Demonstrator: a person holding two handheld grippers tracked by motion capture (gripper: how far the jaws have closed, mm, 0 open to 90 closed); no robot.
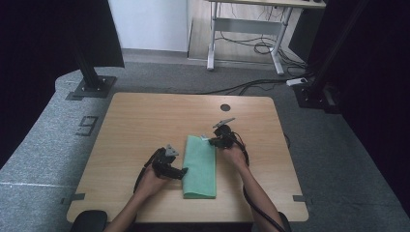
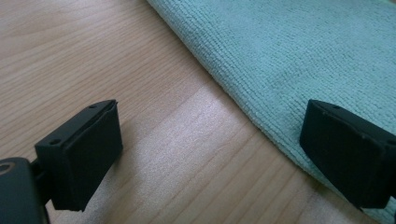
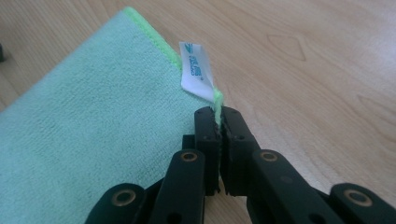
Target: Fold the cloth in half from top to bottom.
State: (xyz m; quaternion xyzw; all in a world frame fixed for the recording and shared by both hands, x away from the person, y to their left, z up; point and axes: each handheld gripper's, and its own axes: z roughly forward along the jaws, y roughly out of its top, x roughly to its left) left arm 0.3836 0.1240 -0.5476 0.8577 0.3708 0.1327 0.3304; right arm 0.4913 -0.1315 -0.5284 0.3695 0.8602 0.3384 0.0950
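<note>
Cloth lay folded on the tabletop, right tongs clamped on its corner, left tongs apart astride its edge, likely next to pinch.

The light wooden table top has lots of bare room around the folded green fluffy cloth. Behind the cloth the wood is bare up to a small round dark hole near the back edge. Left of the cloth stands the black left gripper, its jaws wide apart, one over the wood and one over the cloth's edge. At the cloth's far right corner the black right gripper pinches the hem beside a white tag.
</note>
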